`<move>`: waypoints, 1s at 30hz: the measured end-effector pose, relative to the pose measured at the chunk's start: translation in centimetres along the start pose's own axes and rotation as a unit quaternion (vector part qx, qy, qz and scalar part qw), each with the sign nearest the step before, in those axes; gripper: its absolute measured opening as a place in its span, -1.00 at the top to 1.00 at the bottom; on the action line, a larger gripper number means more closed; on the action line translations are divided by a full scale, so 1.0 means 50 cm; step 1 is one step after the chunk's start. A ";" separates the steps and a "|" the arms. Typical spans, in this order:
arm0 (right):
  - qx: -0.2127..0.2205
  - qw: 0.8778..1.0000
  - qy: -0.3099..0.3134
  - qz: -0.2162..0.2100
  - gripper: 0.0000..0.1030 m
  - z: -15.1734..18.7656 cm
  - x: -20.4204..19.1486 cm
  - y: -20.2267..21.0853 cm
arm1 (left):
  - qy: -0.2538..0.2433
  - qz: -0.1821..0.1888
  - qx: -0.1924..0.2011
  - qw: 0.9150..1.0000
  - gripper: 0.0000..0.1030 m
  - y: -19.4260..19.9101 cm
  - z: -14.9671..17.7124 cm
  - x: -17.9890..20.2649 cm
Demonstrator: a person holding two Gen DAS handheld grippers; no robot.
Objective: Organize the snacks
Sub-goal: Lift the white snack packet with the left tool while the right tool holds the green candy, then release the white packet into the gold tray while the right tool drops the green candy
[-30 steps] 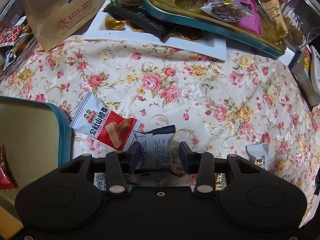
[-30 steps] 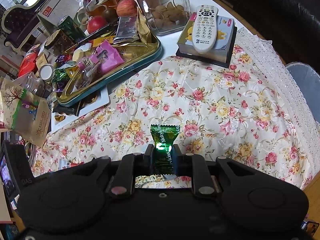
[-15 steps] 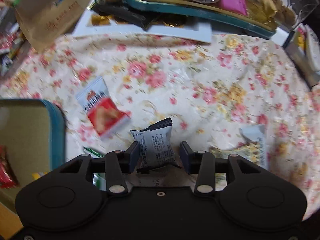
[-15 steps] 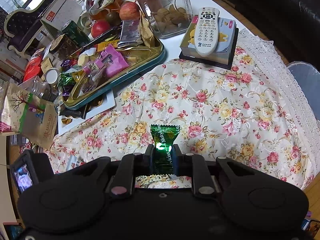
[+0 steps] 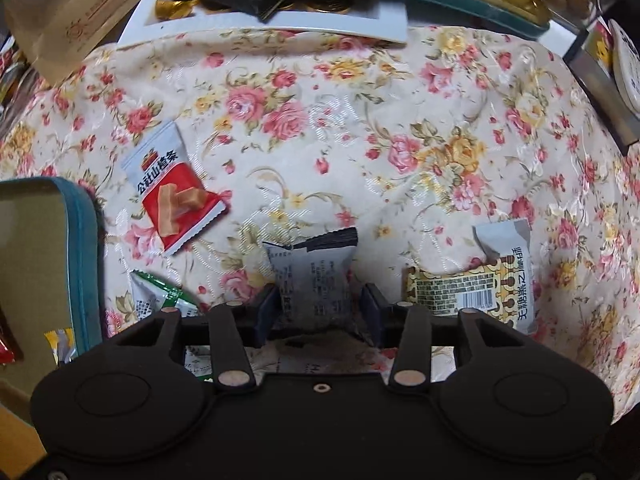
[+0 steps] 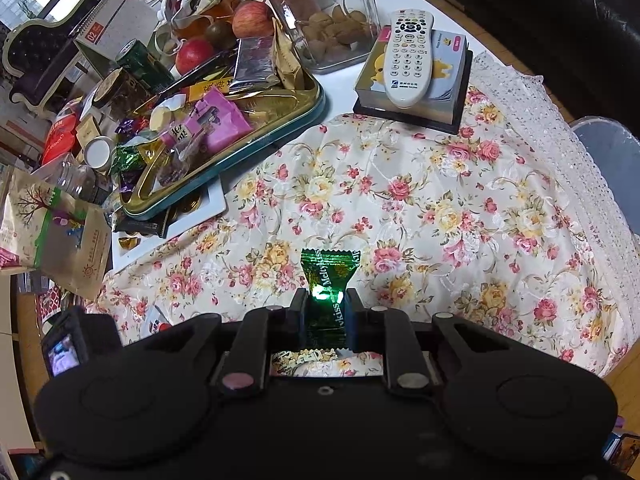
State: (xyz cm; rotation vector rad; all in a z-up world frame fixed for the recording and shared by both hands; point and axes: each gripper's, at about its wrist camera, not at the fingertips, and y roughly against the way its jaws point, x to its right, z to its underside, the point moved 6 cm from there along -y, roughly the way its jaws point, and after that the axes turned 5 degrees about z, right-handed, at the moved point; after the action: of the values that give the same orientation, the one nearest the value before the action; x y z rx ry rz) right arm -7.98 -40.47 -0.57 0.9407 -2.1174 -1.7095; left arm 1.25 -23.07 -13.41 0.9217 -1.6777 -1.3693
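Observation:
My left gripper [image 5: 318,300] points straight down over the floral cloth [image 5: 360,120]. A grey snack packet [image 5: 312,272] stands between its fingers, and the jaws are closing on it; its lower edges touch both pads. A red-and-white packet [image 5: 172,188], a green-and-white packet [image 5: 160,300] and a grey-and-gold packet [image 5: 480,284] lie on the cloth around it. My right gripper [image 6: 326,304] is shut on a green candy [image 6: 328,268], held above the cloth [image 6: 400,200].
An open teal tin [image 5: 86,240] sits at the left edge. A teal-and-gold tray [image 6: 280,128] heaped with snacks stands at the back, beside a glass jar [image 6: 328,12] and a remote [image 6: 408,56] on a box. A paper bag [image 5: 68,12] lies at the back left.
The left gripper has shifted over the cloth with the grey packet staying between its fingers; the grey-and-gold packet has come into fuller view. The right gripper and its candy have not moved.

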 end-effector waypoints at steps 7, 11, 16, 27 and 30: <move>-0.002 1.000 -0.003 -0.006 0.61 -0.001 -0.004 0.003 | 0.002 0.073 -0.014 0.997 0.13 0.050 -0.006 0.031; 0.001 1.000 -0.006 -0.001 0.61 -0.004 -0.005 0.001 | 0.000 0.089 0.017 0.996 0.13 0.129 -0.027 0.009; 0.000 1.000 -0.003 0.008 0.61 -0.002 -0.022 -0.009 | 0.006 0.096 0.054 0.994 0.13 0.222 -0.037 -0.063; -0.009 0.998 0.067 -0.001 0.61 0.069 -0.180 -0.030 | 0.058 0.061 0.080 0.993 0.13 0.290 -0.017 -0.330; -0.021 0.995 0.101 -0.011 0.61 0.110 -0.240 -0.039 | 0.081 0.058 0.082 0.992 0.13 0.296 -0.023 -0.401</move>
State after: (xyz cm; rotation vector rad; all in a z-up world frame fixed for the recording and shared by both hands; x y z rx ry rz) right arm -1.42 -28.88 -1.60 1.0800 -1.9417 -1.5869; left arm 10.24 -3.37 -1.01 0.9843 -1.7089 -1.0648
